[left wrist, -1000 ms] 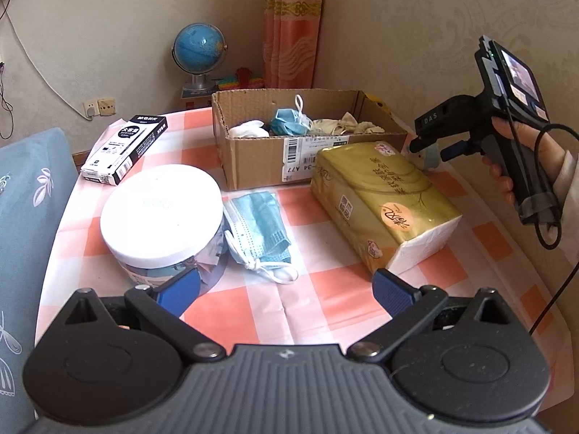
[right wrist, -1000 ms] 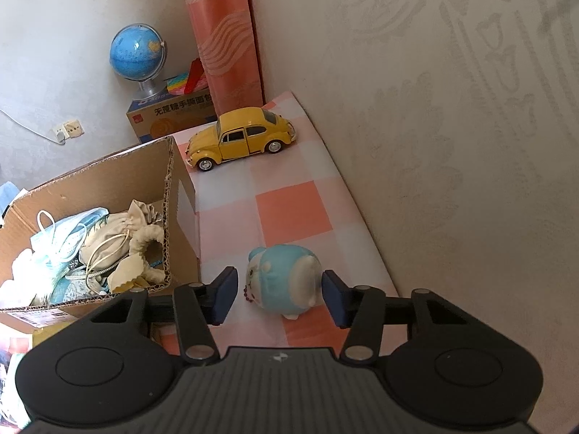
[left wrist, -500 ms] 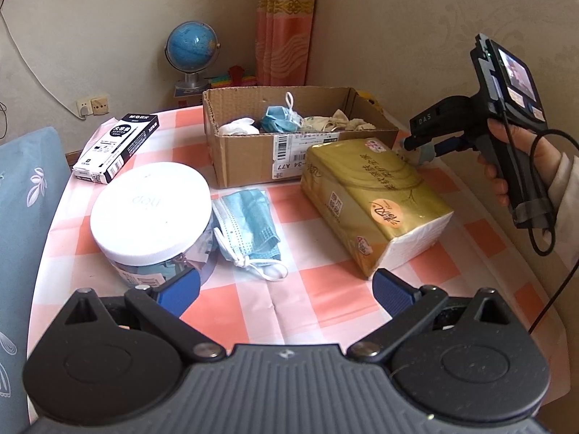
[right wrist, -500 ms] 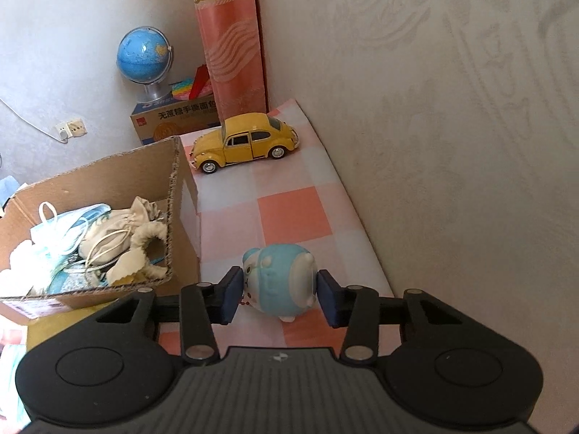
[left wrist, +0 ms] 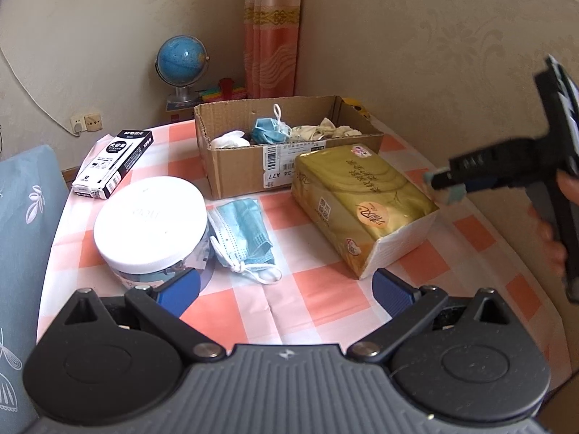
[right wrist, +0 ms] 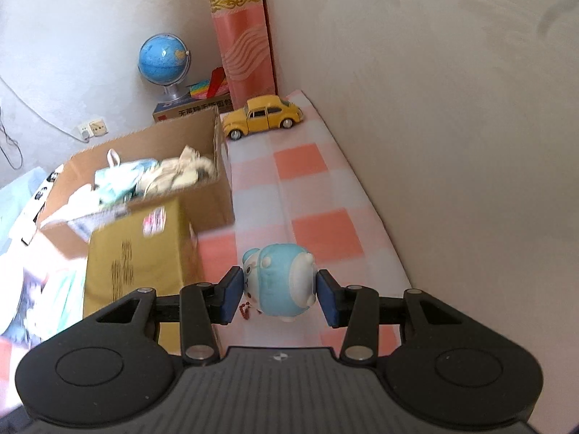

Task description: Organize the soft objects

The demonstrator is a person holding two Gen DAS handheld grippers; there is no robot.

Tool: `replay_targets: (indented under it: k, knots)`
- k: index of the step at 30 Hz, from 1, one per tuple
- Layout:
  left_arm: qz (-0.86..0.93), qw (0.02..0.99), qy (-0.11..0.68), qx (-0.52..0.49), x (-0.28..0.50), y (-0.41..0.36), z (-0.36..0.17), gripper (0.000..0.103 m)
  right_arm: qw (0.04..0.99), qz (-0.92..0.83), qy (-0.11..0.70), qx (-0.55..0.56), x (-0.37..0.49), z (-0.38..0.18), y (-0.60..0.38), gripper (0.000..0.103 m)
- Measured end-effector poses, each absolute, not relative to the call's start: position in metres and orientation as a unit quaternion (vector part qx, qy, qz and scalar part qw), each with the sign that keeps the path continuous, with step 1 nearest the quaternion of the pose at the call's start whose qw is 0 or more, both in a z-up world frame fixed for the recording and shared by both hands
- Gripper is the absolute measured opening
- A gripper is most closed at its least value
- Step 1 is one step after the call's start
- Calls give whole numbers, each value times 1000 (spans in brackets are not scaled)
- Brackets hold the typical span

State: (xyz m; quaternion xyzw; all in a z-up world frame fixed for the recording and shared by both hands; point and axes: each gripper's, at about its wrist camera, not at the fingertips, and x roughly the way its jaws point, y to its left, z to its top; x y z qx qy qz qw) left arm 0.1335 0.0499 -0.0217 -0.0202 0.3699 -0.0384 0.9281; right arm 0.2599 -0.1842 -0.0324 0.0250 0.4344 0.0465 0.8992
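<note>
Right hand-held gripper is pinching the blue-and-white plush toy between its blue pads, one on each flank, and is carrying it clear of the checked worktop; left hand-held gripper is hanging wide apart and empty over the near edge. Key relation: the cardboard box, the likely home for soft things, is lying ahead and to the left of the held toy, its long axis running across the left view, so the right hand is plainly the nearer one. Cardboard box is already holding a crumpled mask and pale cloth items. Gold tissue pack is lying directly in front of the box, touching its front wall and sitting between toy and box, so the carry probably needs to pass over it. White-lidded jar is standing near the left pad. Black-and-white carton is lying beyond the jar. Blue face mask is lying flat just beside the jar, closest to the left hand. Yellow toy car is parked behind the box, out of the way.
</note>
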Motion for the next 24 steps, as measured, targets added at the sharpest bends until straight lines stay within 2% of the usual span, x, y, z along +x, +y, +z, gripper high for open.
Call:
replay_targets:
  k: [14,19,24]
  knots:
    - [-38,932,360,-9,141,43,-26,101,899,44,436,-4,214,-52,-194,53]
    - [-38,929,367,-8,148,42,-31,101,904,42,424,-27,209,-56,-193,69]
    - [-28,927,373,-4,156,40,-38,96,903,53,425,-32,206,-63,-194,70]
